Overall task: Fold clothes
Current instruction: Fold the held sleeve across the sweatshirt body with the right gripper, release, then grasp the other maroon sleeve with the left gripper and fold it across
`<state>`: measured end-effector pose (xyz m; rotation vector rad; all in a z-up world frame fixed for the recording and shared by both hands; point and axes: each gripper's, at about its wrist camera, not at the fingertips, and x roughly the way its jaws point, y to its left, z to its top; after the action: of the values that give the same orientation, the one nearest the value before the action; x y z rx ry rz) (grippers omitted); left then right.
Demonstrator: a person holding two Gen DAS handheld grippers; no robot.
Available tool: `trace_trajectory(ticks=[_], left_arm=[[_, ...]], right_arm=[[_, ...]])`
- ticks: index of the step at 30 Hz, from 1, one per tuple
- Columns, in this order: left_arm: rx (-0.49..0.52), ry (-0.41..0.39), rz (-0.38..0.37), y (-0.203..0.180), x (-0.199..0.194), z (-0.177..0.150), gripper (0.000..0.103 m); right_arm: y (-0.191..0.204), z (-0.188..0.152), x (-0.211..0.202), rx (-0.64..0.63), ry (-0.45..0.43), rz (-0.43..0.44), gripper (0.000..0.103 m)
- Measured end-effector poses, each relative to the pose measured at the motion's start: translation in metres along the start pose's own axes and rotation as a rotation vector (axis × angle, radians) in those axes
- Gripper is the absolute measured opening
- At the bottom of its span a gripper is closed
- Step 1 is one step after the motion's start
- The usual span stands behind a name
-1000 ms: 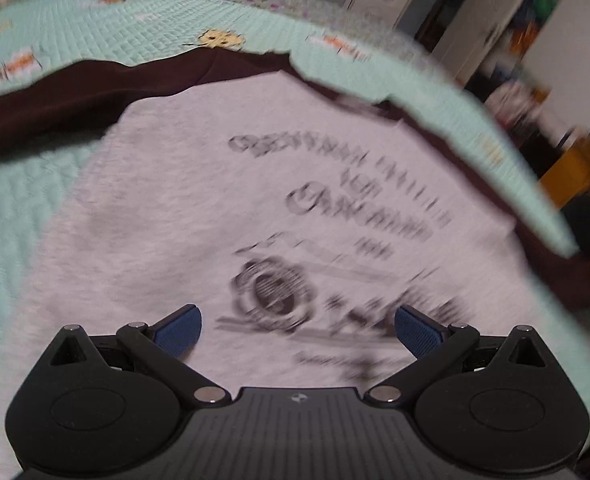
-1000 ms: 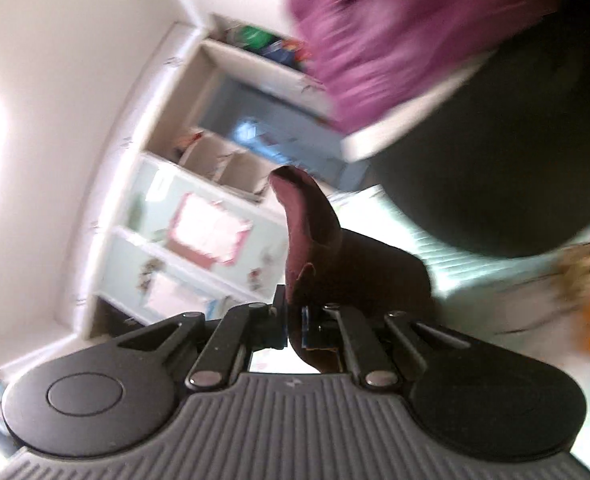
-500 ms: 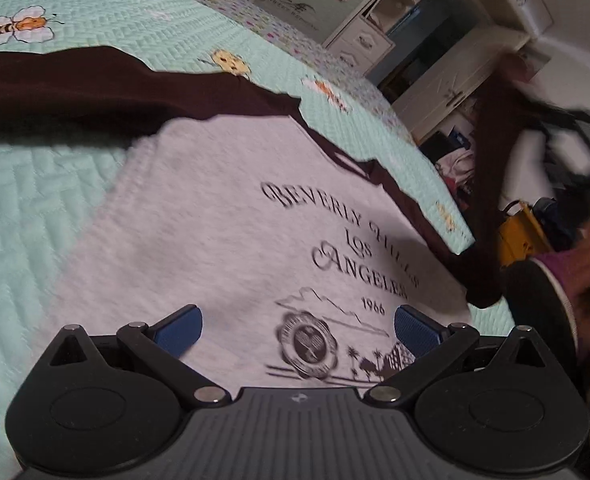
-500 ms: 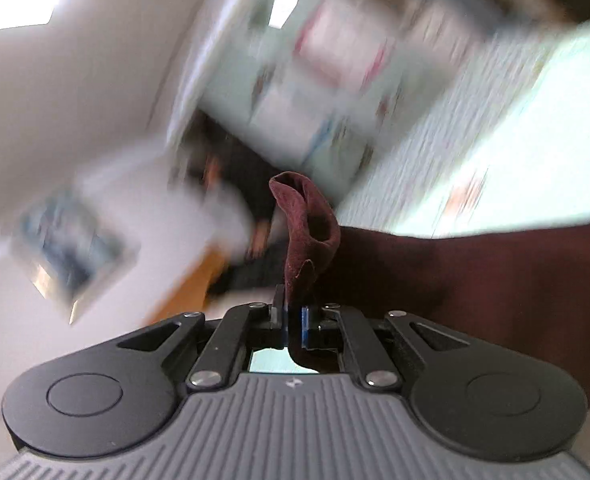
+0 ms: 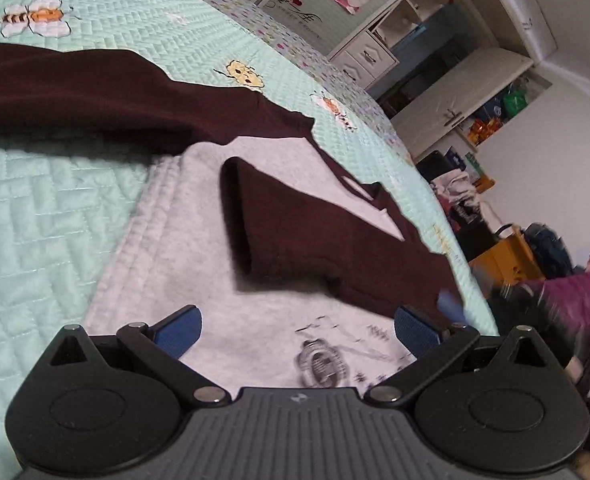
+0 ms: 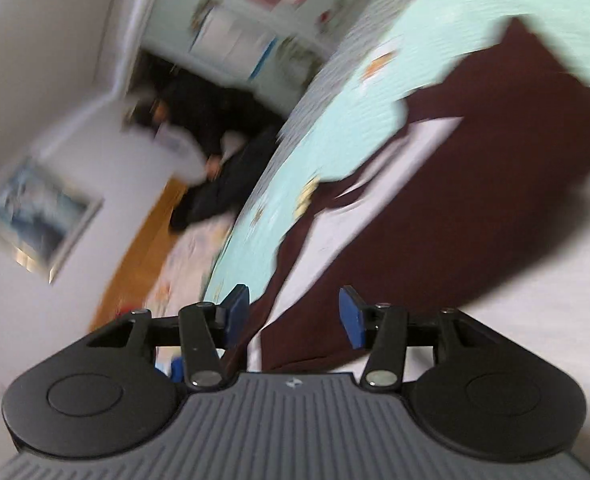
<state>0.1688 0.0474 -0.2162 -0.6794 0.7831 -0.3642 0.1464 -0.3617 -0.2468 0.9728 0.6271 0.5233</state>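
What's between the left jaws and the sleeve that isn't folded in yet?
Nothing visible. The left gripper hangs open over the grey shirt front; the unfolded maroon sleeve lies flat on the quilt beyond, uncovered.

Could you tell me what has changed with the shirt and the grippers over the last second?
The right gripper carried the maroon sleeve across onto the grey shirt front, covering the print, and its jaws have just been opening, releasing the sleeve. The left gripper stayed open and empty; the other sleeve stayed spread.

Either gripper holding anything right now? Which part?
Nothing held. Left gripper is open over the shirt. Right gripper has just been opening; the sleeve lies between unpressed pads.
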Motion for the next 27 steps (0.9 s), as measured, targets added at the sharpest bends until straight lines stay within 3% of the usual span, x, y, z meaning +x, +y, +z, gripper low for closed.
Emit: trace_trajectory(ticks=[4,7,10,16,22,27], left_arm=[[-0.083,0.015,-0.120,-0.003,0.009,0.014,0.102],[-0.245,0.086,-0.169,0.007,0.032,0.019,0.102],[-0.339,0.081,-0.134,0.016,0.047,0.013,0.102],[-0.374,-0.029,-0.125,0.013,0.059,0.012,0.102],[-0.382,-0.172,-0.069,0.006,0.069,0.017,0.102],[-0.311,-0.243,0.022,-0.011,0.076,0.019,0.102]], right_arm=[[-0.047,-0.003,-0.022,0.129,-0.067,0.008,0.054],[-0.069,-0.008,-0.025,0.160,-0.088,0.048,0.054],[-0.077,-0.007,-0.022,0.149,-0.082,0.072,0.054],[-0.090,-0.006,-0.007,0.159,-0.090,0.132,0.054],[-0.093,-0.005,-0.008,0.148,-0.096,0.154,0.054],[-0.094,-0.005,-0.010,0.128,-0.095,0.160,0.054]])
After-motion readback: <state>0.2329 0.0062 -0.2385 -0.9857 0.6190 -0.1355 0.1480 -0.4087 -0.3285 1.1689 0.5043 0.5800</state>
